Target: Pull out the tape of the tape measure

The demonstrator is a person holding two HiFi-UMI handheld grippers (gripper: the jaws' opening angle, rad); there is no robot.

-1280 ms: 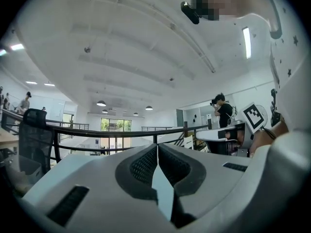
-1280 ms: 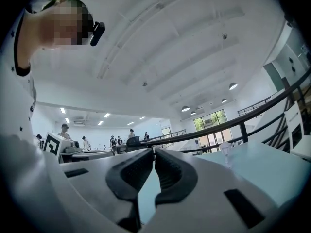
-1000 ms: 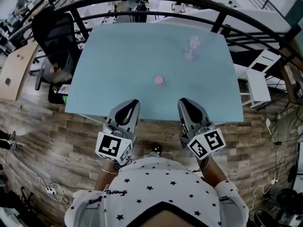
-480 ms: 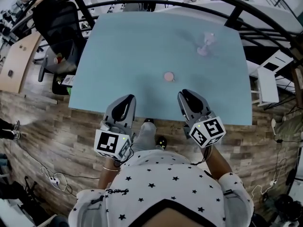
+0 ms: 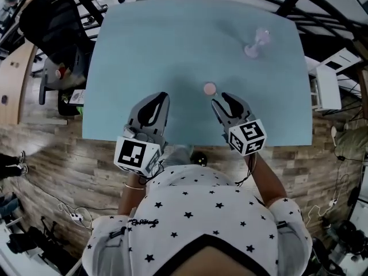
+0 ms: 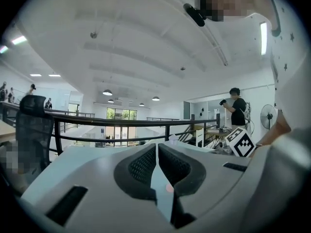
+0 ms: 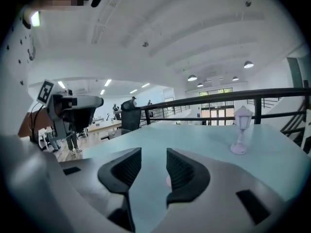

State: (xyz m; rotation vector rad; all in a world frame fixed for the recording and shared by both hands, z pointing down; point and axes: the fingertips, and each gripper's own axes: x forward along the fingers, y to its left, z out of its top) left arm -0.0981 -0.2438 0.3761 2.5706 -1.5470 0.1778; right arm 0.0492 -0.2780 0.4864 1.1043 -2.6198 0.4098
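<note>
The tape measure (image 5: 210,88), a small round pink case, lies flat on the pale blue table (image 5: 172,50), nearer the person's edge than the far one; neither gripper touches it; it sits just beyond the tips of the right gripper (image 5: 220,100), slightly to their left in the head view, and well to the right of the left gripper (image 5: 160,98)

In the right gripper view the right gripper (image 7: 153,153) shows its two ribbed black pads standing apart with only bare tabletop between them; these jaws have just been opening, and they grasp nothing; the pink case (image 7: 168,180) peeks out past the inner edge of the right-hand pad, farther along the table; in the left gripper view the left gripper (image 6: 157,148) is clenched, its pads meeting at the tips with nothing held, and a speck of the pink case (image 6: 168,188) shows through the narrow slit lower down

Both grippers reach over the near edge of the table, side by side and apart, pointing away from the person, whose star-printed shirt (image 5: 195,223) fills the bottom of the head view; a small white lantern-shaped ornament (image 5: 257,43) stands upright towards the far right corner of the table, well apart from the tape measure; a black office chair (image 5: 52,22) stands off the table's far left corner, and a black railing (image 7: 214,98) runs behind the table
</note>
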